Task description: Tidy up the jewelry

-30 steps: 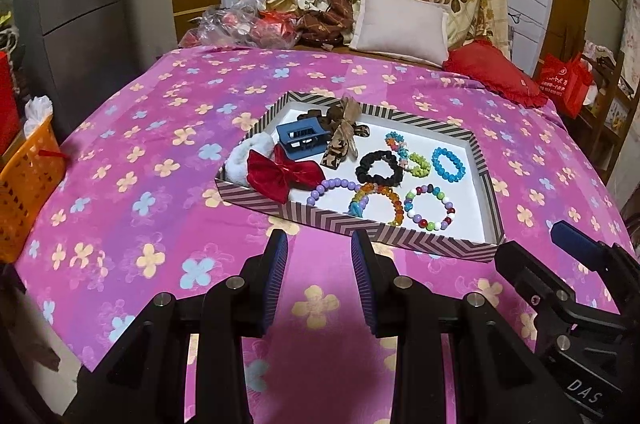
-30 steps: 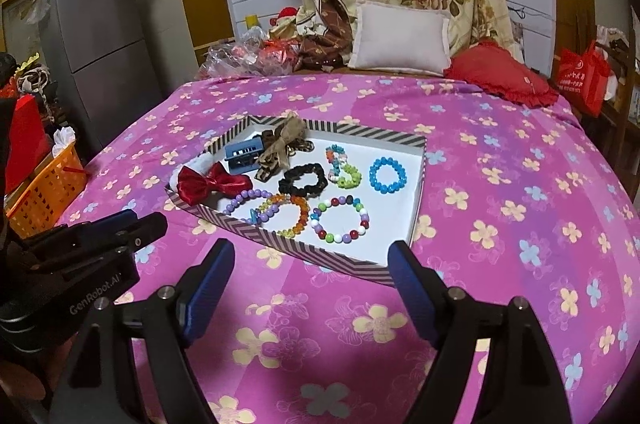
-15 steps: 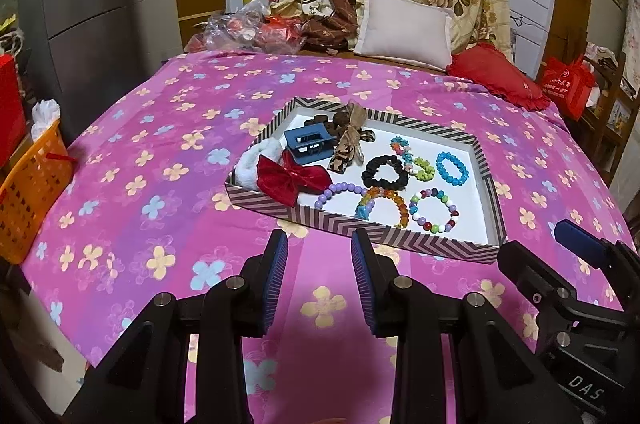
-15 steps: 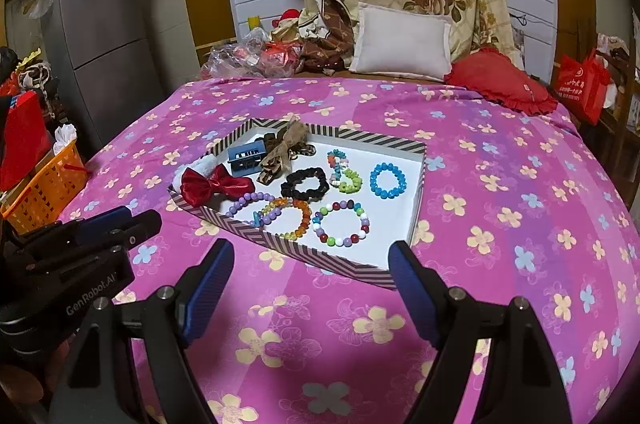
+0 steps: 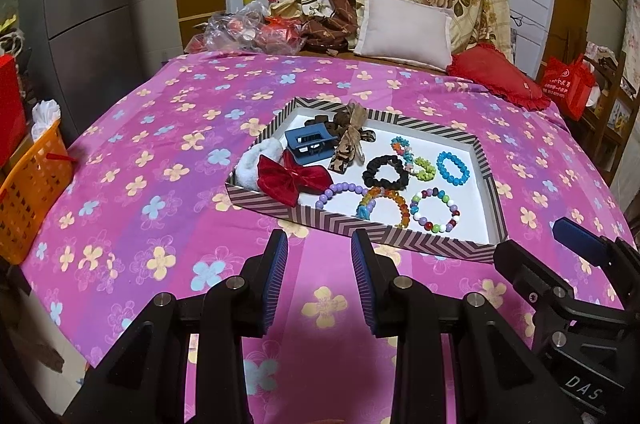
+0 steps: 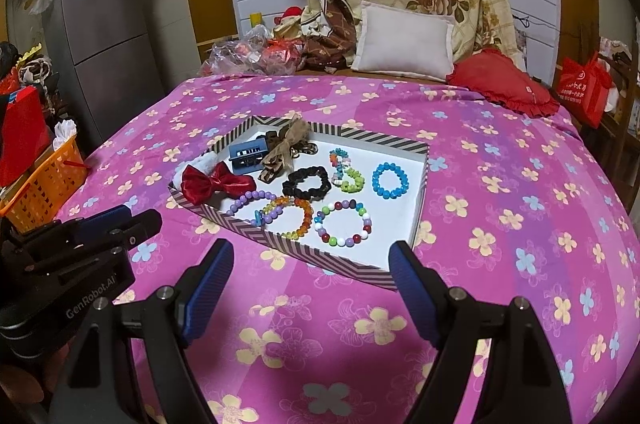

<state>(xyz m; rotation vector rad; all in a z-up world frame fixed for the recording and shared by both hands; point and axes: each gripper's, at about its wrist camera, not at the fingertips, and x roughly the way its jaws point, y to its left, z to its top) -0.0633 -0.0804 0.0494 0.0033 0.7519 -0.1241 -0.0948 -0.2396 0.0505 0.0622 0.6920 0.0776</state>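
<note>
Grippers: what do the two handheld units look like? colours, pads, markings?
Both are matte black plastic with two angled jaws, each lined with a ribbed blue pad, and silver screw heads on the links. The left gripper shows "GenRobot.AI" in pale lettering on its side in the right wrist view. The right gripper shows "DAS" on its body in the left wrist view. No cables, hands or sleeves visible.

Bed under pink flowered sheet; striped-rimmed tray mid-sheet, white pillow and red cushion at far end.

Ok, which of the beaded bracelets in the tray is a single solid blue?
The blue bracelet at the tray's far right; the other beaded ones are purple, amber or multicoloured.
</note>
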